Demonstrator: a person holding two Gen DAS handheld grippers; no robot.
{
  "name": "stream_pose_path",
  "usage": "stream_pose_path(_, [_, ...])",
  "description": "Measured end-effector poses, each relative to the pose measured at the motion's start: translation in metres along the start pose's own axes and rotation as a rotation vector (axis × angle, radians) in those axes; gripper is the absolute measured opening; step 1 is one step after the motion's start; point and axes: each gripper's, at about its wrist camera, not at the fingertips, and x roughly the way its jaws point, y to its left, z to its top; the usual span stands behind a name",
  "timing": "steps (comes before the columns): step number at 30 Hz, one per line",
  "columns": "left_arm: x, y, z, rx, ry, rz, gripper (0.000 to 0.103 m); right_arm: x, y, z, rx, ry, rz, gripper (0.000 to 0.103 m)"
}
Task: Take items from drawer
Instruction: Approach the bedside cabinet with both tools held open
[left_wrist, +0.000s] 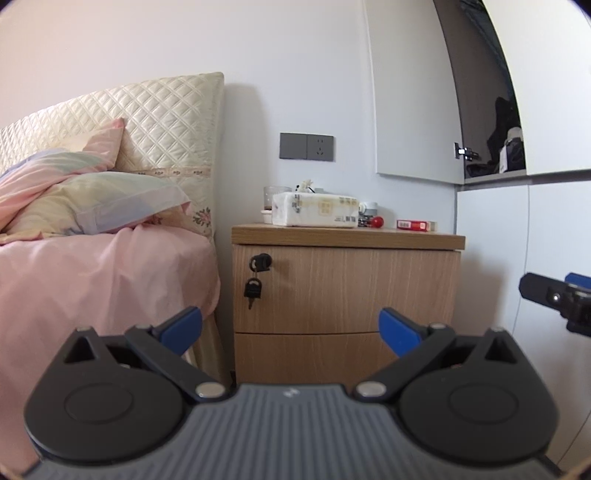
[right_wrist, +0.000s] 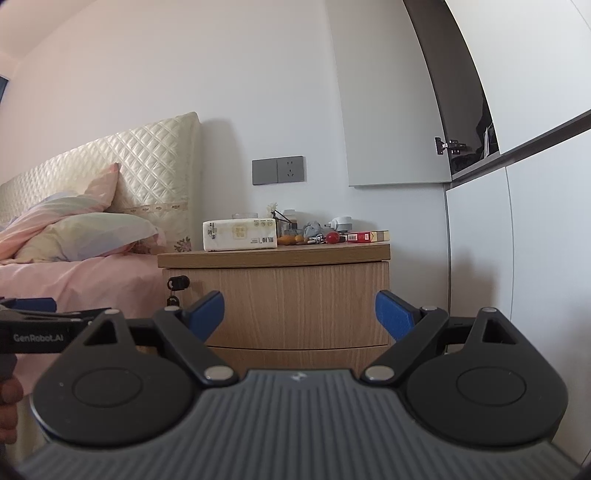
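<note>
A wooden nightstand (left_wrist: 347, 288) (right_wrist: 295, 295) stands between the bed and a white wardrobe. Its upper drawer (left_wrist: 354, 291) (right_wrist: 306, 302) and lower drawer (left_wrist: 314, 356) (right_wrist: 295, 356) are both closed. A black lock with a hanging key (left_wrist: 255, 284) (right_wrist: 175, 290) sits at the upper drawer's left edge. My left gripper (left_wrist: 290, 328) is open, empty and some way in front of the drawers. My right gripper (right_wrist: 299, 315) is also open and empty, facing the same front. The right gripper shows at the right edge of the left wrist view (left_wrist: 554, 295).
On the nightstand top lie a tissue pack (left_wrist: 316, 214) (right_wrist: 240, 234), a red ball (left_wrist: 377, 221), a red box (left_wrist: 415, 224) (right_wrist: 360, 236) and small clutter. A bed with pink sheets (left_wrist: 103, 280) is left. An open cupboard door (left_wrist: 413, 110) hangs above. A hand (right_wrist: 7, 406) shows lower left.
</note>
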Motion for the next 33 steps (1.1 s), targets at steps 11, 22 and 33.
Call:
stream_pose_path(11, [-0.006, -0.001, -0.002, 0.027, 0.0, 0.008, 0.103, -0.001, -0.005, -0.007, 0.021, 0.02, 0.006, 0.091])
stream_pose_path(22, [-0.014, 0.001, 0.003, 0.022, -0.007, 0.001, 0.103, -0.006, -0.004, -0.003, 0.019, 0.007, 0.002, 0.091])
stream_pose_path(33, [-0.027, 0.005, 0.005, 0.018, -0.016, -0.002, 0.103, -0.017, -0.007, 0.004, 0.032, 0.003, -0.008, 0.091])
